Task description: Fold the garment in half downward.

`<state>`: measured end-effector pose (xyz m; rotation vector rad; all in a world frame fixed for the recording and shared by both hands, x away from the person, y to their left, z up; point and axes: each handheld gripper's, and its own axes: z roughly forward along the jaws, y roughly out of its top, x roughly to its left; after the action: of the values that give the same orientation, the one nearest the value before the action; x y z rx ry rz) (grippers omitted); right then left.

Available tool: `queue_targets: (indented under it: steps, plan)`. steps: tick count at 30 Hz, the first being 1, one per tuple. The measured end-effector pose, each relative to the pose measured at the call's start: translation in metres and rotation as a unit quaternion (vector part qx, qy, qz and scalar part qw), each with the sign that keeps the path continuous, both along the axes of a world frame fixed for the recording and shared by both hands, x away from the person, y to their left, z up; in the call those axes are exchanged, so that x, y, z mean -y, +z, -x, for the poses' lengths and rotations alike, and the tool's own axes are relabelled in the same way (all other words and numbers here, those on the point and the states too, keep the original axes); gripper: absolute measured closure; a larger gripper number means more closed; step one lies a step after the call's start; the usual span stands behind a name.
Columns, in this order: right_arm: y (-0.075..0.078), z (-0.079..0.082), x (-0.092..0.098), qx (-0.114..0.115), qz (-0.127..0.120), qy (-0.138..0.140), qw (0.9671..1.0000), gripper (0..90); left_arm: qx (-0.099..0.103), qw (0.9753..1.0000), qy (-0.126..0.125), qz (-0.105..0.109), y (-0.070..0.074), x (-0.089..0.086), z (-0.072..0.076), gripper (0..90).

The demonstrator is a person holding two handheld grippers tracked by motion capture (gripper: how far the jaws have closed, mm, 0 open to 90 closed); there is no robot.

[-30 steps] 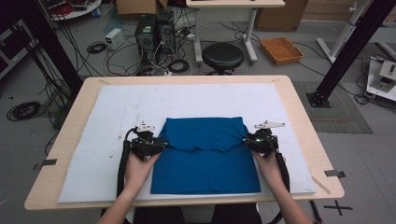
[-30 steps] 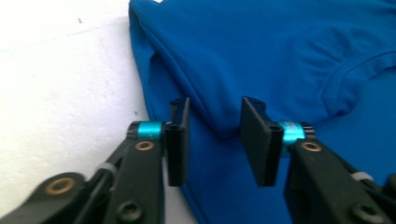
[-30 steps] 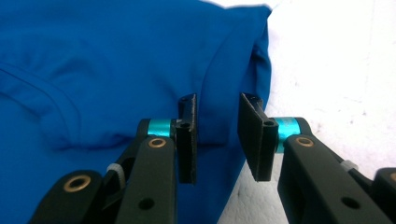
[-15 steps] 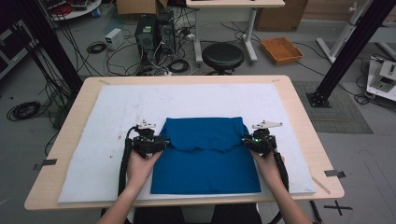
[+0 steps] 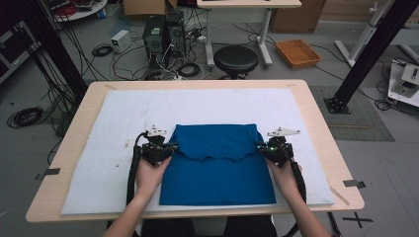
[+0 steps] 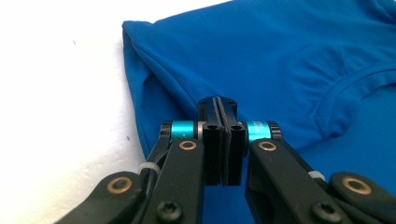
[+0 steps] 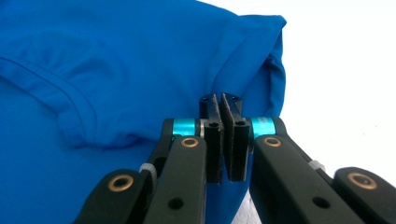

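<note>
Now, across the last second almost nothing has shifted: my left gripper (image 5: 159,147) and right gripper (image 5: 271,148) stay at the side edges of the blue shirt (image 5: 217,168), so I judge the fold is paused. Both pairs of jaws are pressed together, with fabric lying just ahead on the counter (image 5: 316,116); whether they pinch it I cannot tell

1. A light wooden desk (image 5: 321,148) stands on a grey floor (image 5: 29,163), most of its top under a white mat (image 5: 113,118)
2. Beyond the far edge sit a round black stool (image 5: 235,59) and two dark computer towers (image 5: 161,34) amid tangled black cables (image 5: 101,50)
3. An orange tray (image 5: 298,53) lies on the floor to the right, near black frame legs (image 5: 368,59)
4. Black tape marks (image 5: 362,218) show by the desk's near right corner
</note>
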<state>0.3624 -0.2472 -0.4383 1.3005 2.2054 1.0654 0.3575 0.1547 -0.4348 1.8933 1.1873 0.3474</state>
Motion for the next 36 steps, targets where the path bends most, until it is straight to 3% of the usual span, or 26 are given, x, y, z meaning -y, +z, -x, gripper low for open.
queue_targets:
  steps: [5, 12, 18, 22, 26, 30, 36]
  plan:
    - [0.004, 0.003, 0.003, 0.004, -0.008, 0.001, 1.0000, 88.2, 0.004, 0.9999, -0.006, 0.013, 0.008, -0.007, 0.007, 88.8]
    - [0.016, 0.018, 0.005, 0.002, -0.021, 0.012, 0.9997, 88.2, 0.005, 0.9991, -0.031, 0.028, 0.019, -0.013, 0.023, 88.9]
    - [0.025, 0.045, 0.010, -0.005, -0.030, 0.027, 0.9992, 88.2, -0.007, 0.9967, -0.063, 0.050, 0.025, -0.021, 0.057, 88.8]
    - [0.028, 0.072, 0.016, -0.010, -0.031, 0.042, 0.9986, 88.2, -0.010, 0.9951, -0.078, 0.059, 0.026, -0.026, 0.083, 88.9]
    - [0.025, 0.097, 0.019, -0.014, -0.032, 0.055, 0.9979, 88.2, -0.020, 0.9939, -0.094, 0.054, 0.022, -0.028, 0.111, 88.8]
    - [0.020, 0.115, 0.020, -0.016, -0.025, 0.061, 0.9977, 88.2, -0.026, 0.9938, -0.101, 0.039, 0.018, -0.028, 0.128, 88.8]
    - [0.015, 0.129, 0.018, -0.013, -0.005, 0.067, 0.9977, 88.0, -0.025, 0.9948, -0.097, 0.018, 0.013, -0.027, 0.131, 88.7]
